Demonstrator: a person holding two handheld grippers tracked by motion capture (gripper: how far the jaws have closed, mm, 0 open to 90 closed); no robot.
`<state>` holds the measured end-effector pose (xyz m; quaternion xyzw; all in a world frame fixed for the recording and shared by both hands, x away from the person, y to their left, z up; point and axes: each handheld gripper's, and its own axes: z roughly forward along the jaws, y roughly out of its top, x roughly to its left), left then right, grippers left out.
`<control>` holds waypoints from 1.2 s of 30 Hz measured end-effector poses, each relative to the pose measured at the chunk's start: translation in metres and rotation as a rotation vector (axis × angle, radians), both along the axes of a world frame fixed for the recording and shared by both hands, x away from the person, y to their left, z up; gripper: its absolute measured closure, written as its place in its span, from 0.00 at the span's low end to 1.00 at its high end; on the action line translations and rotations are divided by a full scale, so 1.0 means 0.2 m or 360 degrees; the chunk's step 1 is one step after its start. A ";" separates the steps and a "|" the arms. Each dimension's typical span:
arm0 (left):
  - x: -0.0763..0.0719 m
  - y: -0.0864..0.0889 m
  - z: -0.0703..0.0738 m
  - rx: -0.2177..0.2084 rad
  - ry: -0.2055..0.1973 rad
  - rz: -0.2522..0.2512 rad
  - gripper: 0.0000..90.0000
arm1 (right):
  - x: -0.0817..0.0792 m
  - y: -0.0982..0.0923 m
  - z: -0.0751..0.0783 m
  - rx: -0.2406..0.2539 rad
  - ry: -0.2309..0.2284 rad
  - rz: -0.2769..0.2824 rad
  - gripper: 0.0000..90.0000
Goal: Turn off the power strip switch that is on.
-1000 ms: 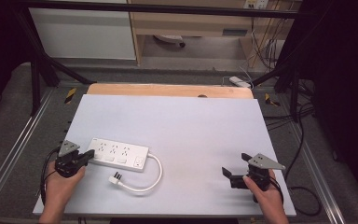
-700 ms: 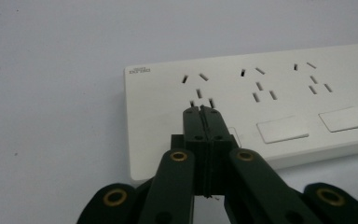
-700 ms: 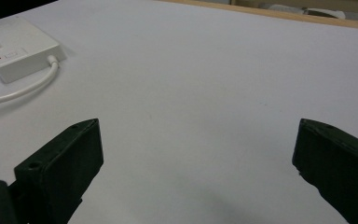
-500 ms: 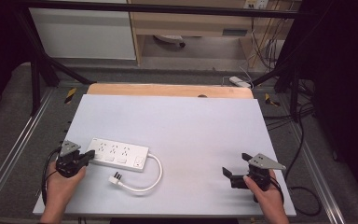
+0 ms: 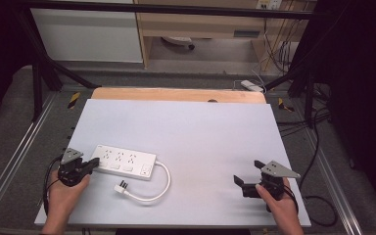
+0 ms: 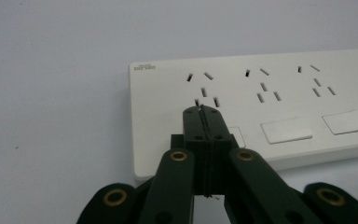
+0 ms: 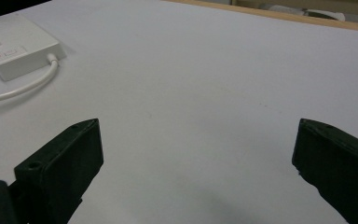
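The left gripper (image 6: 203, 110), jaws together, bears tip-first on the first rocker switch of the white power strip (image 5: 125, 161) at the table's (image 5: 200, 127) near-left, the right gripper (image 5: 252, 178) gaping idle well apart; switch-pressing appears in hand, next move likely lifting clear.

Even, soft overhead light falls on the pale bench (image 5: 186, 127), while its surroundings sink into near-black. Shadows are faint and short. All three pictures look slightly soft and grainy; in the gripper views the nearest black parts blur.
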<state>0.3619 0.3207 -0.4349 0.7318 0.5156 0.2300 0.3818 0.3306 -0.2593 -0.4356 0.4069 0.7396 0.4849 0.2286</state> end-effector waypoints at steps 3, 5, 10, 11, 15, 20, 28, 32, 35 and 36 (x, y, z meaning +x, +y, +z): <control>0.00 0.00 0.00 0.0000 -0.0003 0.0000 1.00 | 0.00 0.00 0.00 0.0001 -0.0001 0.0000 0.03; 0.00 0.00 0.00 0.0001 -0.0003 0.0001 1.00 | 0.00 0.00 0.00 0.0002 -0.0004 0.0000 0.03; 0.00 0.00 0.00 -0.0002 -0.0004 0.0003 1.00 | 0.00 0.00 0.00 0.0000 -0.0002 0.0004 0.03; 0.00 0.00 0.00 -0.0004 -0.0003 0.0002 1.00 | 0.00 0.00 0.00 -0.0002 -0.0004 0.0004 0.03; 0.00 0.00 0.00 -0.0012 0.0001 0.0000 1.00 | 0.00 0.00 0.00 0.0001 -0.0003 0.0002 0.03; 0.00 0.00 0.00 -0.0016 0.0001 -0.0001 1.00 | 0.00 0.00 0.00 0.0003 -0.0002 0.0002 0.03; 0.00 0.01 -0.01 -0.0018 0.0004 0.0002 1.00 | 0.00 0.00 0.00 0.0002 -0.0003 0.0003 0.03; 0.00 0.01 -0.01 -0.0018 0.0003 0.0002 1.00 | 0.00 0.00 0.00 0.0002 -0.0004 0.0003 0.03; 0.00 0.01 -0.01 -0.0023 0.0003 0.0001 1.00 | 0.00 0.00 0.00 0.0002 -0.0004 0.0006 0.03; 0.00 0.01 -0.01 -0.0023 0.0003 0.0001 1.00 | 0.00 0.00 0.00 0.0002 -0.0002 0.0005 0.03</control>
